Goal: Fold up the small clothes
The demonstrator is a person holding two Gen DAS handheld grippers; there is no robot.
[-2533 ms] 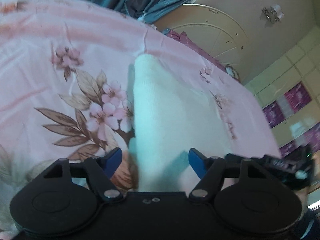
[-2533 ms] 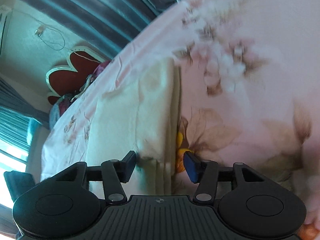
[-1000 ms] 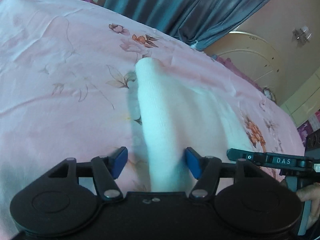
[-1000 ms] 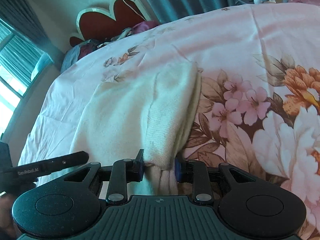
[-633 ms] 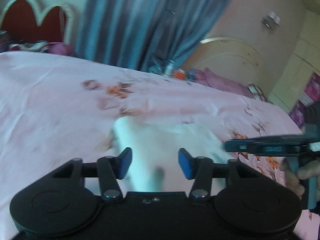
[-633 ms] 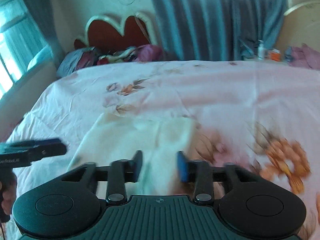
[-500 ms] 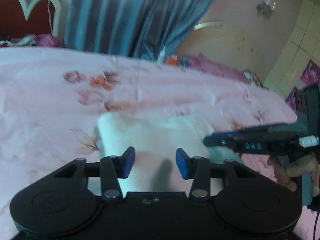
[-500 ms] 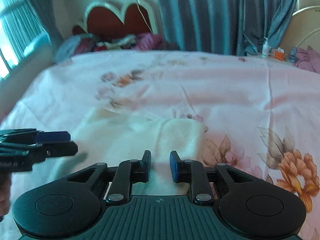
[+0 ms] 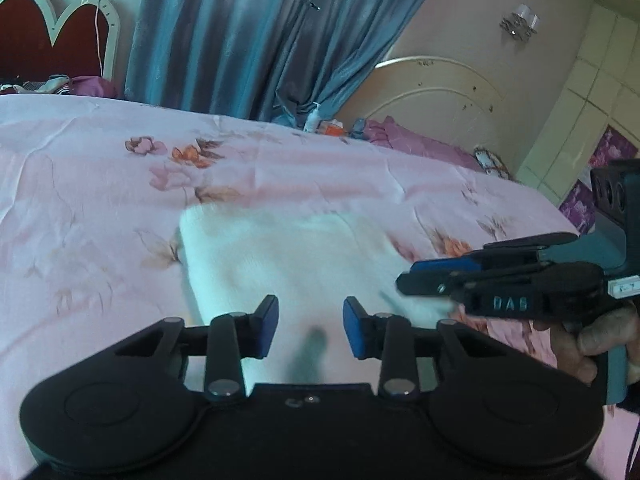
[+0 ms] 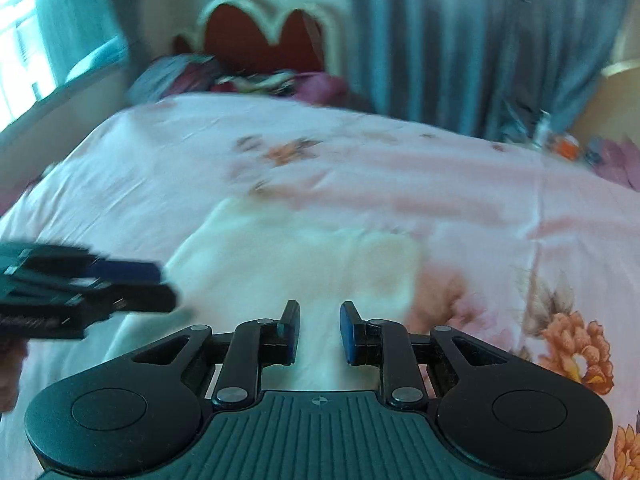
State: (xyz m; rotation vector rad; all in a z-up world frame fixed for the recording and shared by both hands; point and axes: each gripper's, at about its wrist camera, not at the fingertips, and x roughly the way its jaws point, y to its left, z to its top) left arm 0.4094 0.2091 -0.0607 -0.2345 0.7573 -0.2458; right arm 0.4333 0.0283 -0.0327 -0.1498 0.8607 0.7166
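While the pink flowered bedspread (image 9: 100, 184) fills most of both views and serves as the flat work surface, the cream knitted garment (image 9: 288, 256) lies spread near its middle, lying flat with a rounded, doubled-looking edge on its left side in the left wrist view. It looks part folded, which I judge from that thick edge; blur hides the finer creases. Behind the bed hang blue curtains (image 9: 248, 32), and a red headboard (image 10: 264, 32) stands at the far end.

Both tools hover above the garment's near edge, tilted downward, likely so the next pinch can be lined up. The left gripper (image 9: 311, 330) has a moderate gap and its jaws are closing, with nothing clamped between them; cloth shows only beneath. The right gripper (image 10: 319, 332) stands narrower, its blue pads apart and empty too. A hand (image 9: 592, 344) wraps the right tool's handle at the edge of the left view.
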